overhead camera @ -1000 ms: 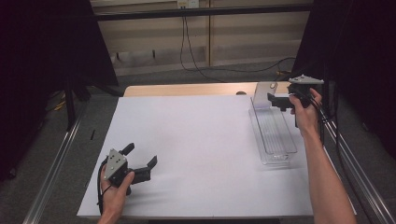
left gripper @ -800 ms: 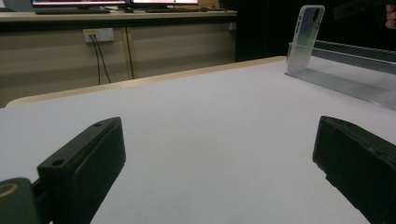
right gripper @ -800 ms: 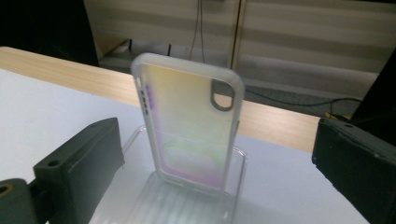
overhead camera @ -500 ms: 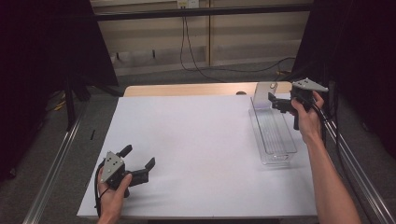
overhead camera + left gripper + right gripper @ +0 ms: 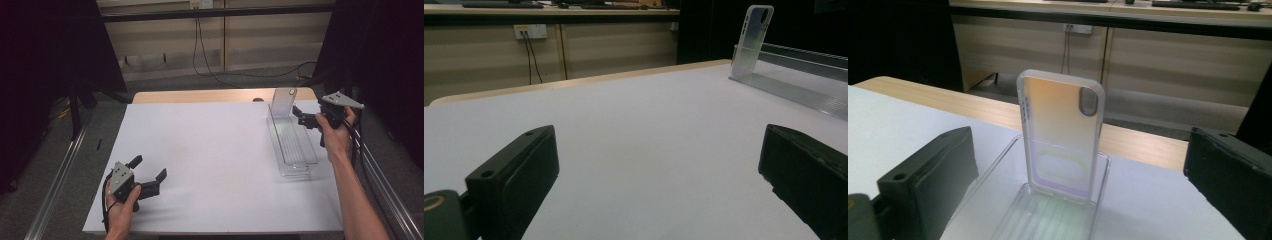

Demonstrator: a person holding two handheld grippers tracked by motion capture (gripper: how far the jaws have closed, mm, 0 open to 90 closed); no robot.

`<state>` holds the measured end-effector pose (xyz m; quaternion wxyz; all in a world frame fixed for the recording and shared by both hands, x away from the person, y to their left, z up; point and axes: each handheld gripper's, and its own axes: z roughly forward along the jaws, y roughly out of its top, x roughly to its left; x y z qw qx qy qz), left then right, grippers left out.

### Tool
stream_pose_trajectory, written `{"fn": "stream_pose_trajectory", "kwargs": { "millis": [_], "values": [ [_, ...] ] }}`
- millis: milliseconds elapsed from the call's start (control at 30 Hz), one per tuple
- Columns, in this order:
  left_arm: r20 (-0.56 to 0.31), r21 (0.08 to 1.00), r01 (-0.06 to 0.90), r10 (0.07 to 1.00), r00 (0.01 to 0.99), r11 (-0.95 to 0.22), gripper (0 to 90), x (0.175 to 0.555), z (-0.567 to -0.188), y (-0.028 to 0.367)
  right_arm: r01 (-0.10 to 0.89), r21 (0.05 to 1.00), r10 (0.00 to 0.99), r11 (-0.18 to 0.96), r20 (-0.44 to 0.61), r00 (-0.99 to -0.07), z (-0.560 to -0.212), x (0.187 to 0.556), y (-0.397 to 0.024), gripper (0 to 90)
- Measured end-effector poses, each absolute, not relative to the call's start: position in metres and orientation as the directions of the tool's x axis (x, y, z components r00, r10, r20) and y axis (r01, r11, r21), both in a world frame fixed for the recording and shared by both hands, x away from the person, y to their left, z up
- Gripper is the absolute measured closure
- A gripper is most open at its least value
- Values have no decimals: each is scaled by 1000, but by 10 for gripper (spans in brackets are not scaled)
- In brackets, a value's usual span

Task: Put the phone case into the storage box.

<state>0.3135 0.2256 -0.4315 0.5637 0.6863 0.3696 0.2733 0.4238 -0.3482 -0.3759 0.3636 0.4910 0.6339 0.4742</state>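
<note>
While the right tool [image 5: 300, 114] is hovering at the far right of the worktop [image 5: 215, 165], I am lining its spread, empty jaws up on the phone case [image 5: 1062, 134]. The case is standing upright at the far end of a clear plastic tray [image 5: 295, 155], leaning against the end wall, camera cut-out at the top. In the right gripper view it is sitting between the two jaws but ahead of them, not touching either.

Handling judgement: thin, translucent shell, likely very light and somewhat flexible, with smooth, slippery faces. Squeezing the broad faces hard is probably going to bow it; pinching across the two long side edges, around mid-height, looks like the firmer hold. The tray wall is crowding the lower part, so I am favouring the exposed upper half. The tray itself looks light enough to slide if bumped.

The left tool [image 5: 150, 182] is resting low on the near left of the worktop, jaws wide apart, holding nothing, well away from tray and case.
</note>
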Motion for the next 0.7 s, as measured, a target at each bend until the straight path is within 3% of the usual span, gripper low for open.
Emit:
{"fn": "stream_pose_trajectory", "kwargs": {
  "millis": [700],
  "values": [
    [-44, 976, 201, 819, 573, -88, 26, 311, -432, 226, 217, 973, 967, 80, -23, -253, -379, 378, -352, 3]
  ]
}}
